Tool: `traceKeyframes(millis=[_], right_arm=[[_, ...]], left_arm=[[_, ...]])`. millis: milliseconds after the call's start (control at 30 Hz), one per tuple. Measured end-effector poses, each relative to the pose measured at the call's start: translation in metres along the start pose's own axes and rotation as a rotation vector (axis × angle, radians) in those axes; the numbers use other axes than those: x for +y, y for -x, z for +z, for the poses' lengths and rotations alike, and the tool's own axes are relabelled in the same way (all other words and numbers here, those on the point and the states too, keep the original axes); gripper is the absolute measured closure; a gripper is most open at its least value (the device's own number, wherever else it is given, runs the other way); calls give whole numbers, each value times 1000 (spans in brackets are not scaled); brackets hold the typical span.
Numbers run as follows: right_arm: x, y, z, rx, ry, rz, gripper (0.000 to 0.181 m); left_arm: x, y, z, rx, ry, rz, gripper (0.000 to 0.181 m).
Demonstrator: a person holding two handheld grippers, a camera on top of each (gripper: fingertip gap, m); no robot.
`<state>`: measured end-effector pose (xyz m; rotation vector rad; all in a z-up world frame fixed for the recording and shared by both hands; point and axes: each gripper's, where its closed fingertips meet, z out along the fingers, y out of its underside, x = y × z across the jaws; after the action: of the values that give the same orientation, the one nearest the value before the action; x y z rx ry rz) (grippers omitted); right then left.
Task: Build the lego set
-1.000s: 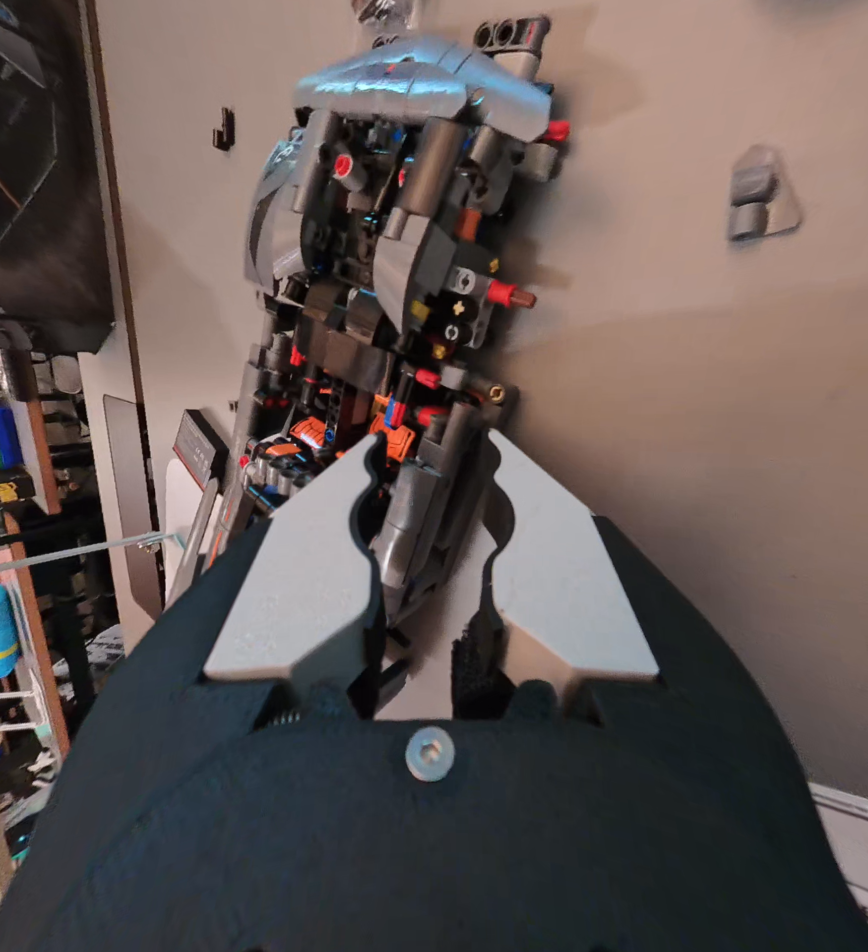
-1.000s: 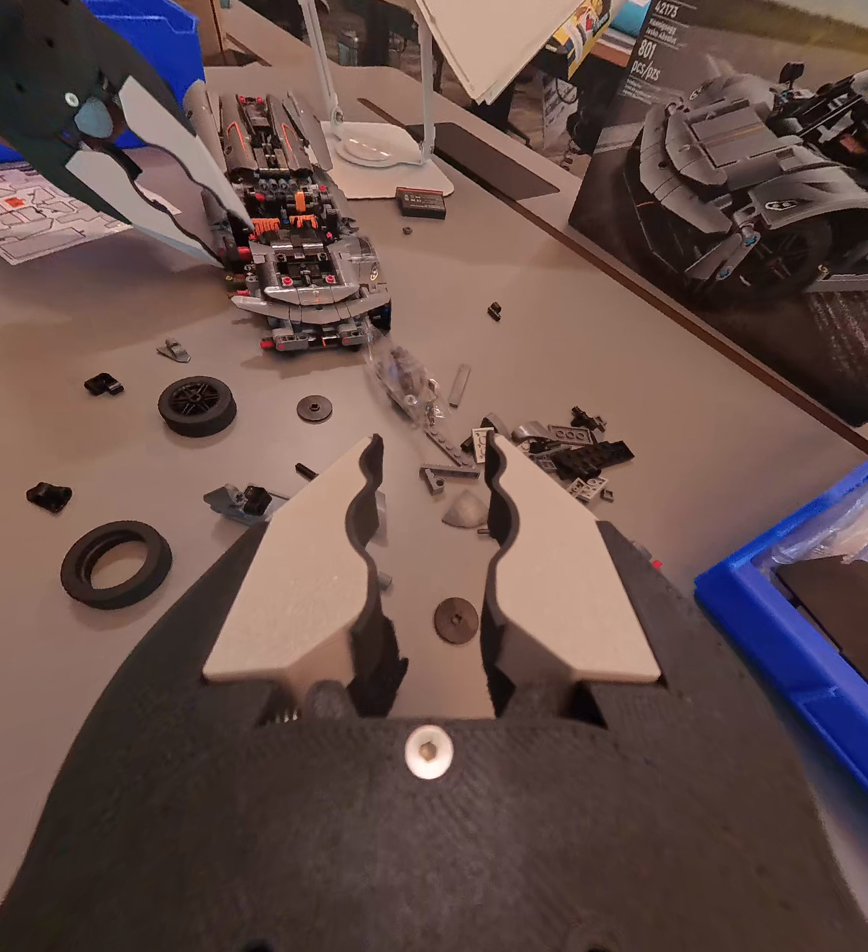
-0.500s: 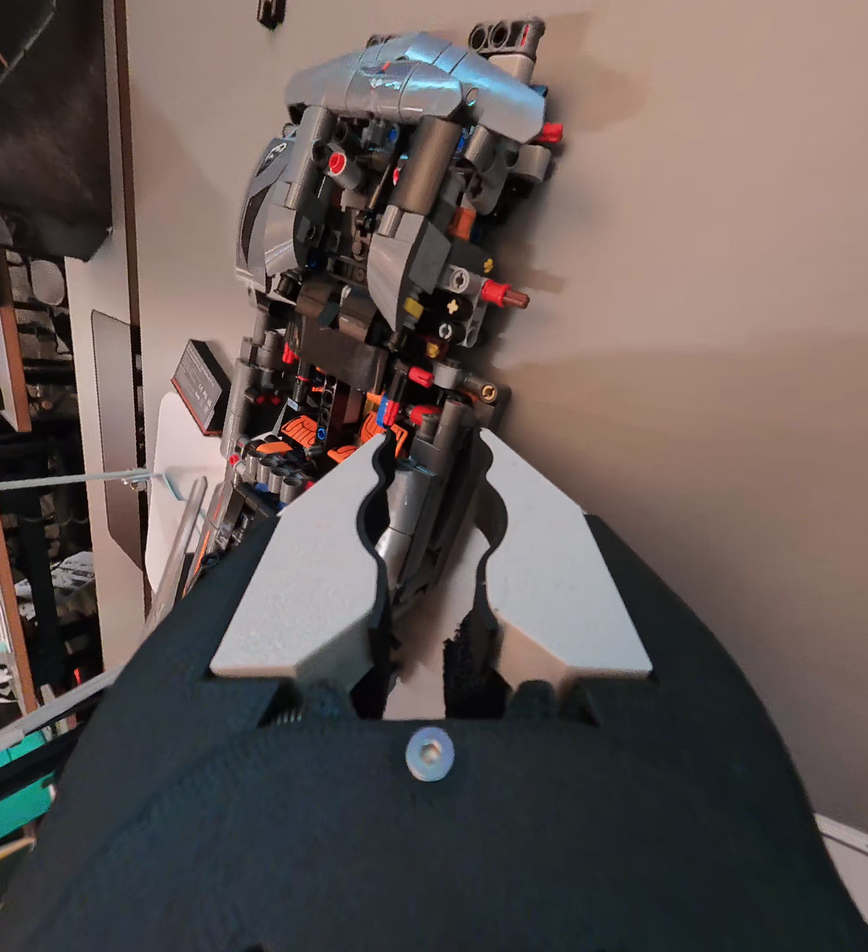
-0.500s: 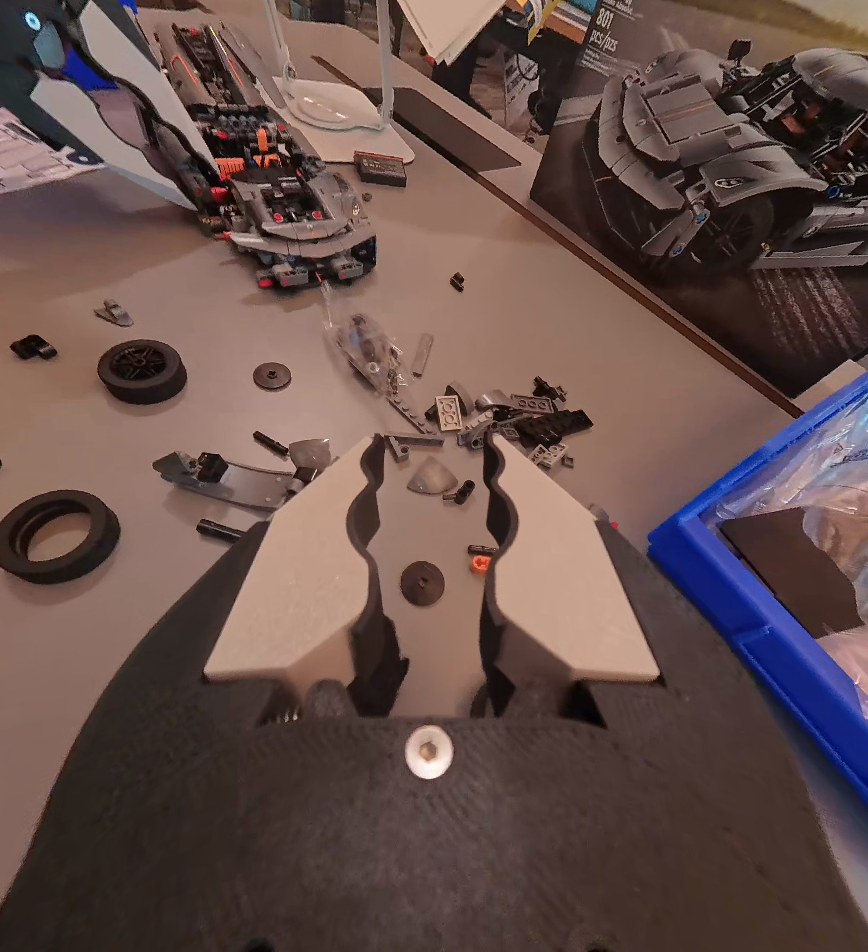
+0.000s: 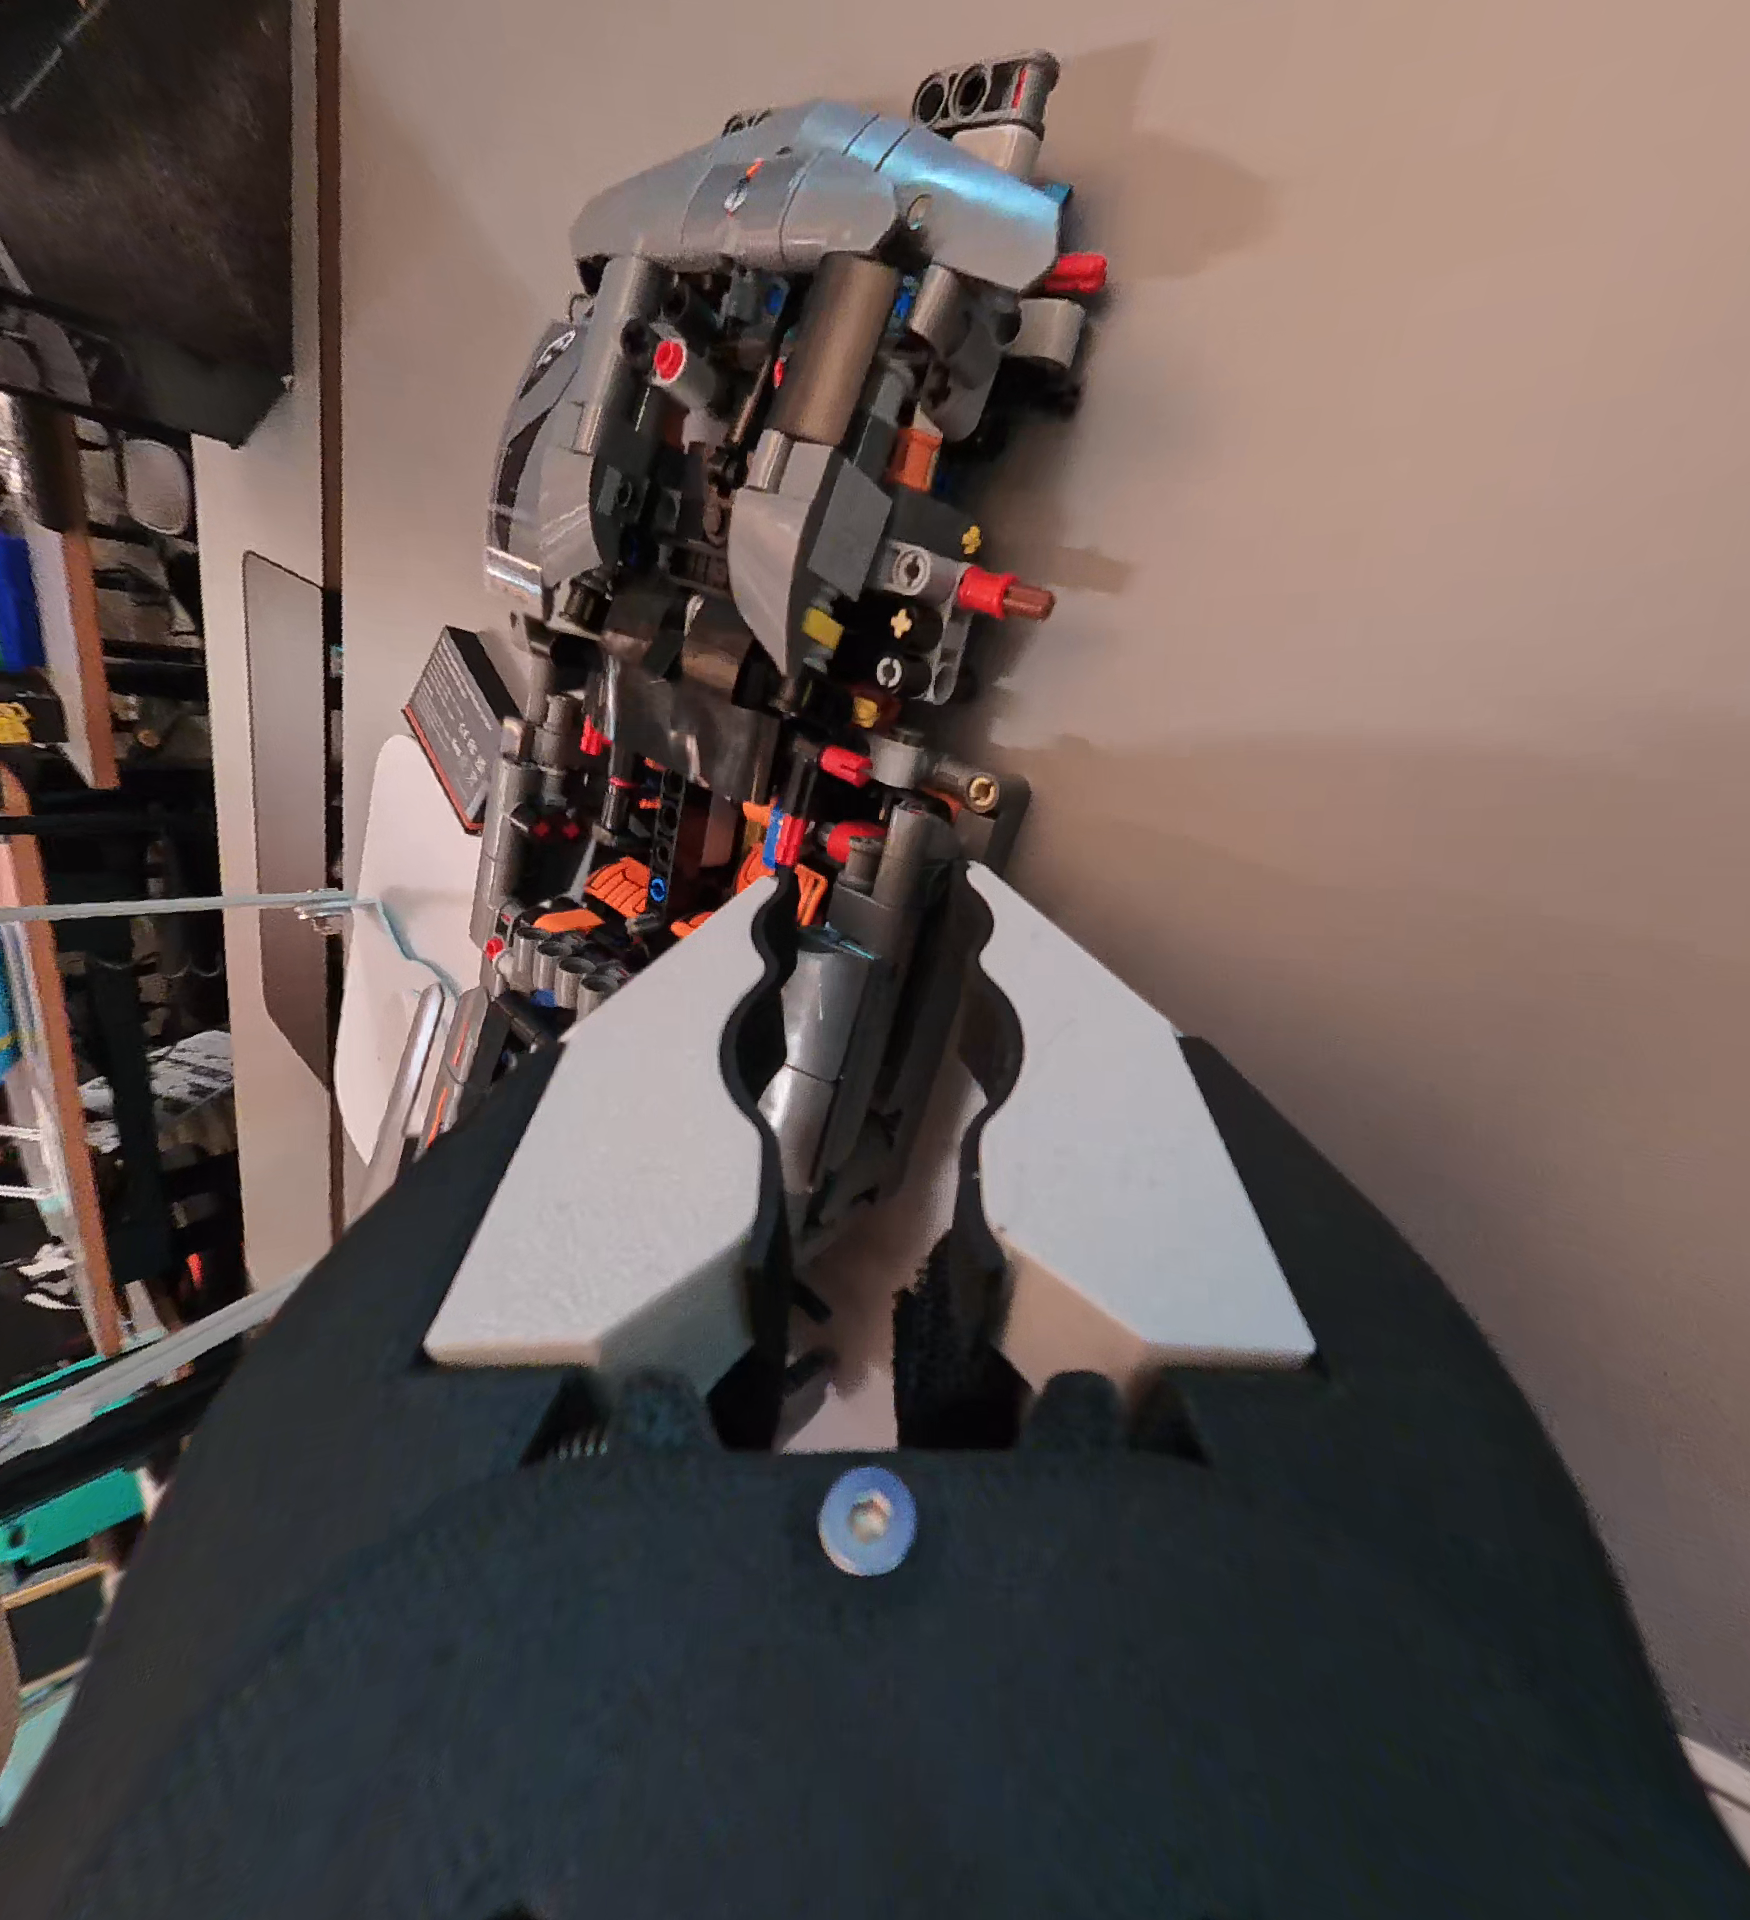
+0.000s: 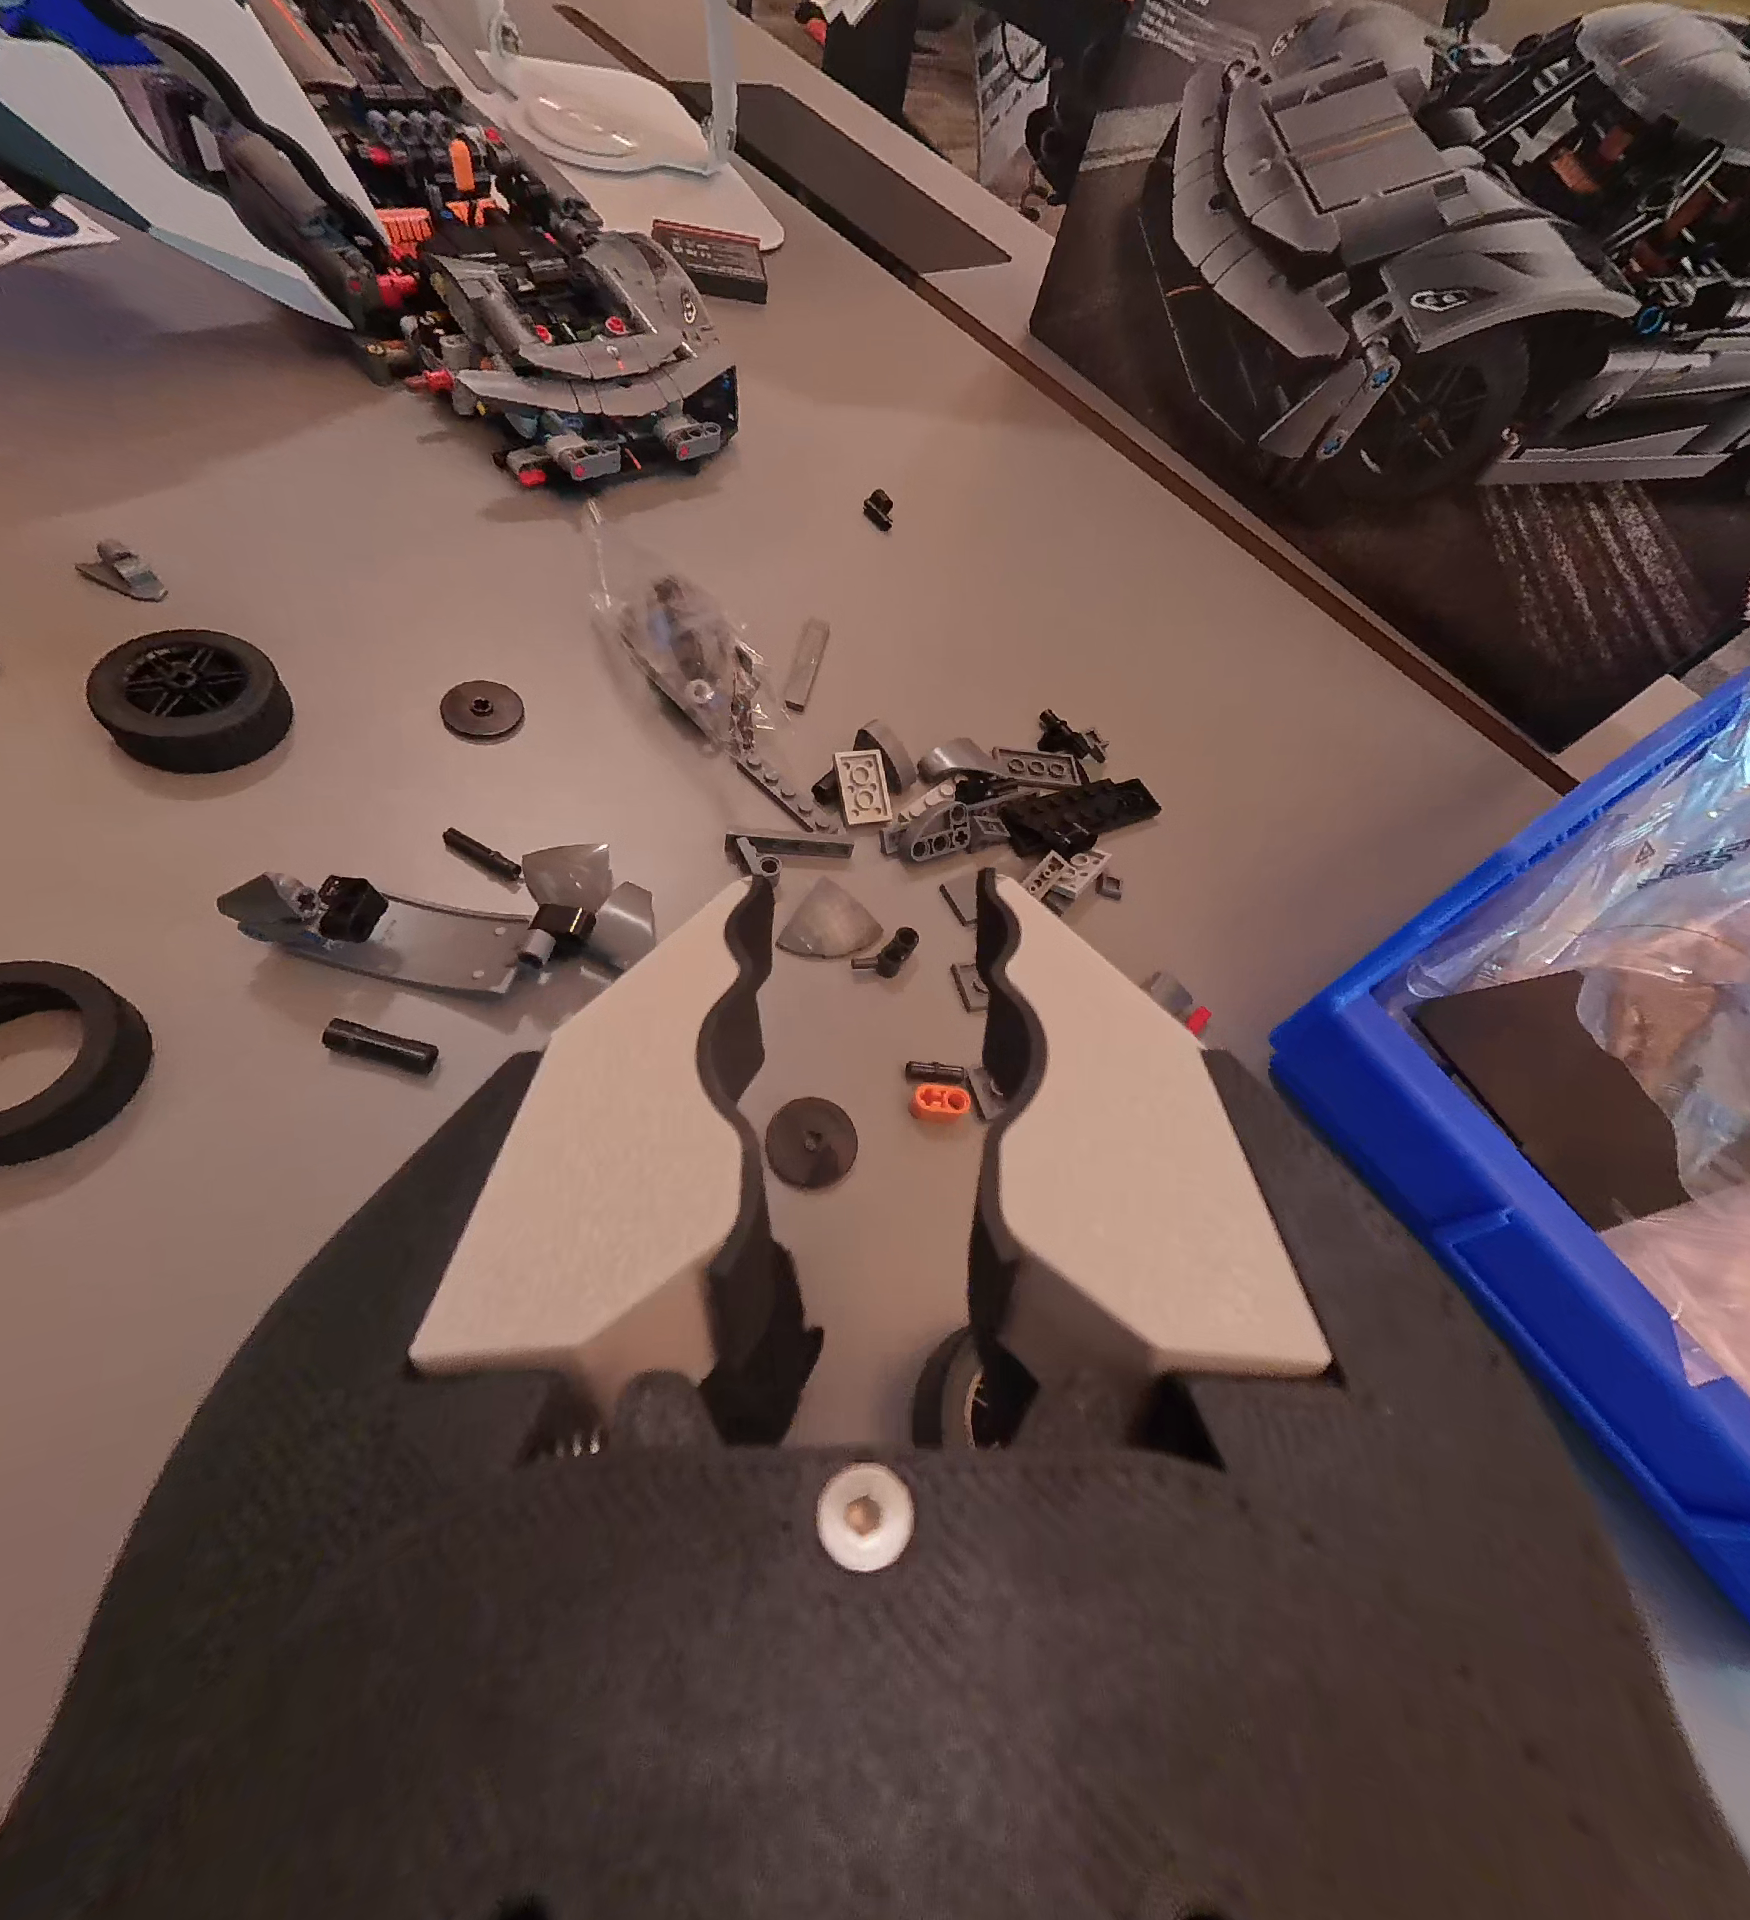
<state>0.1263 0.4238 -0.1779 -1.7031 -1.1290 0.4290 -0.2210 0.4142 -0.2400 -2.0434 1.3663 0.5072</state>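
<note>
The left gripper [image 5: 866,883] has its jaws closed around the grey side section at the rear of the half-built lego car [image 5: 798,499], which lies on the grey table [image 5: 1422,727]; the car's body runs from the fingertips toward 12 o'clock in the left wrist view. At 9 o'clock of the car sit a small black box [image 5: 455,717] and a white stand base [image 5: 403,935].

The right gripper [image 6: 871,883] hovers above the table with its jaws wide apart and nothing between them. Beneath the gap lie a black disc [image 6: 811,1140] and an orange connector [image 6: 939,1102], with a grey curved shell [image 6: 827,922] just past the fingertips. At 1 o'clock a heap of loose pieces [image 6: 996,800] is scattered; at 12 o'clock lies a clear parts bag [image 6: 689,665]. At 10 o'clock rests a grey panel assembly [image 6: 424,925], farther out a wheel [image 6: 188,698], and at 9 o'clock an empty tyre [image 6: 14,1060]. The car shows at 11 o'clock, with the left gripper on it. A blue bin [image 6: 1536,1278] stands at 3 o'clock, the set's box [image 6: 1453,239] at 1 o'clock.
</note>
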Motion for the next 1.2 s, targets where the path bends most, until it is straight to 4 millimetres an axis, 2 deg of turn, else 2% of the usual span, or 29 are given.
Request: traceKeyframes(millis=[133, 633, 767, 833, 900, 1000, 1200], right_arm=[[2, -1, 1, 9, 10, -10, 143], [3, -3, 1, 17, 13, -21, 143], [2, -4, -1, 22, 3, -17, 143], [2, -4, -1, 20, 4, -18, 143], [3, -3, 0, 17, 11, -23, 143], [4, -3, 0, 21, 15, -25, 143], [2, -5, -2, 23, 3, -16, 143]], left_arm=[[-2, 0, 0, -1, 6, 5, 155], [-28, 10, 18, -11, 3, 18, 155], [-48, 8, 4, -16, -86, 22, 149], [-65, -4, -5, 36, -142, 69, 151], [-75, -14, -3, 49, -127, 171, 152], [-83, -24, 10, 81, -89, 295, 152], [-85, -27, 26, 195, -67, 417, 159]])
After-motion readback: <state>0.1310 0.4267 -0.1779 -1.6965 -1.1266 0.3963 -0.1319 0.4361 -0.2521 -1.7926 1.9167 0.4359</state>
